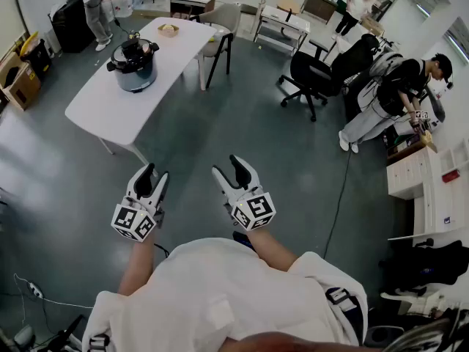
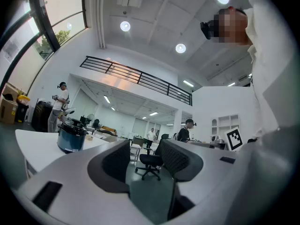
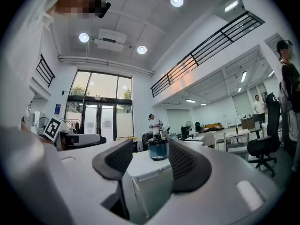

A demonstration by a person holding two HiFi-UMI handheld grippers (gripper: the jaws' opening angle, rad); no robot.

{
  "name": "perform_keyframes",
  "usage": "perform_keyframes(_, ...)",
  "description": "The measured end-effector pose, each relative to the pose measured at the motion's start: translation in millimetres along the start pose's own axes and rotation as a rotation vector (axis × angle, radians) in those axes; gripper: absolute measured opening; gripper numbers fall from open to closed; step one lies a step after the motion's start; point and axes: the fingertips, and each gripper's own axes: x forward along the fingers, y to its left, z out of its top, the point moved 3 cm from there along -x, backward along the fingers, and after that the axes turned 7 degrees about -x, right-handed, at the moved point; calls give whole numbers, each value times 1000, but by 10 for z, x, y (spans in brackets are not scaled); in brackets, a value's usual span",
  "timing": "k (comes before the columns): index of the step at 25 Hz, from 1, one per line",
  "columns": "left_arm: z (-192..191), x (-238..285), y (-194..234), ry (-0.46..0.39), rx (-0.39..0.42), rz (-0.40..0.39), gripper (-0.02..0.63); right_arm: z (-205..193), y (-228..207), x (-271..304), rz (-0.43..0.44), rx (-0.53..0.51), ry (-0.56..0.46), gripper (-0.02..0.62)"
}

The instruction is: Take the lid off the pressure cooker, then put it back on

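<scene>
Big open office/lab: grey floor (image 1: 242,123), high ceiling, mezzanine railing (image 2: 136,76), glass doors (image 3: 101,107) at the back. A long white counter (image 1: 102,105) stands well ahead, toward the left in the head view. A black office chair (image 1: 311,75) sits off to the right, and other ppl (image 1: 388,94) are busy round the edges. On the counter: the pressure cooker (image 1: 133,68), dark-blue body, w/ its black lid (image 1: 134,50) seated on top, plus a small bowl (image 1: 168,29) further along.

Task status: not begun, by my read. Lid is on and nothing is touched; the person stands well apart from the counter. All left to do: walk up, grip the lid, free it & lift it off, then set it back & lock.

The left claw (image 1: 154,174) has its jaws spread wide w/ nothing btwn them, only floor & a distant chair showing thru the gap. The right claw (image 1: 229,169) is also released & empty; the cooker lines up in its gap but far off. Both are held level, out in front of the body.
</scene>
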Motion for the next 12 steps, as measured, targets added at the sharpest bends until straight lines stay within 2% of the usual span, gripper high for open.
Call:
perform_keyframes(6, -134, 5, -109, 45, -1, -11, 199, -134, 64, -128, 1, -29, 43, 242)
perform_keyframes(12, -156, -49, -80, 42, 63, 61, 199, -102, 17, -238, 12, -2, 11, 242)
